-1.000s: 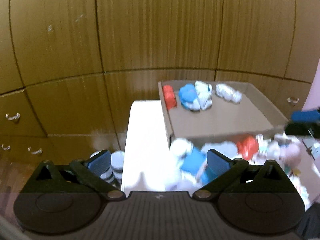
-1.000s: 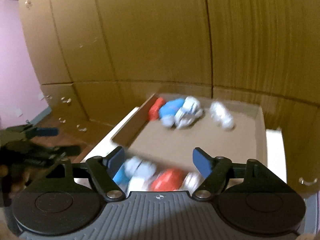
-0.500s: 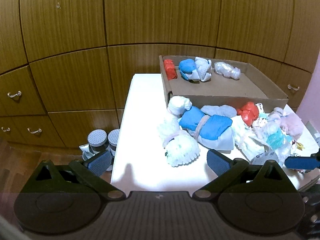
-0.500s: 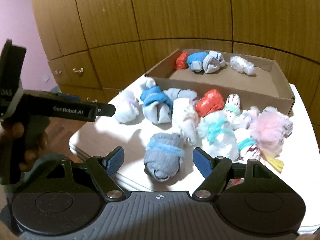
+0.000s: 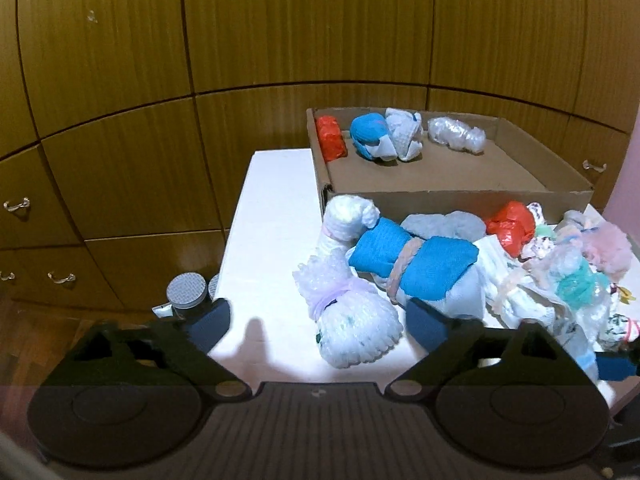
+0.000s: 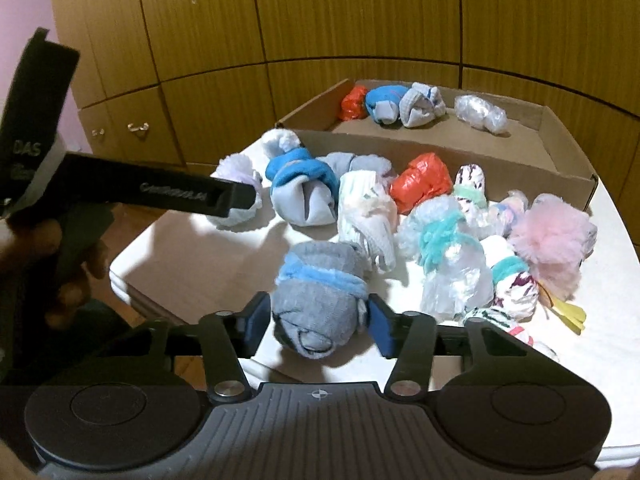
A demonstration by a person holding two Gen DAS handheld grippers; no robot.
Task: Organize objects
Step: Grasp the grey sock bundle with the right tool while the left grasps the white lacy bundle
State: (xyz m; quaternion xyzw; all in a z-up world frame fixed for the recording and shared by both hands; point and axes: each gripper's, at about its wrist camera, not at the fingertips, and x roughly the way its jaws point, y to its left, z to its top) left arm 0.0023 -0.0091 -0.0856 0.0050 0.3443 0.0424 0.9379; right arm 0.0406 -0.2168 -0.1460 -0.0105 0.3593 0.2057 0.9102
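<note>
Right gripper had narrowed its jaws since 0.5 s ago: now 1 pad on each side of the grey sock roll, touching or nearly so, roll resting on the desk near its front edge. Likely the grasp step, box next. Left gripper hung wide open, holding nothing, near a white bundle. 4 bundles boxed already.

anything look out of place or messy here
Yes: most bundles sit heaped on the table outside the box, which holds only four along its far wall. The right gripper has its pads against a grey sock roll at the table's near edge. No damage shows.
</note>
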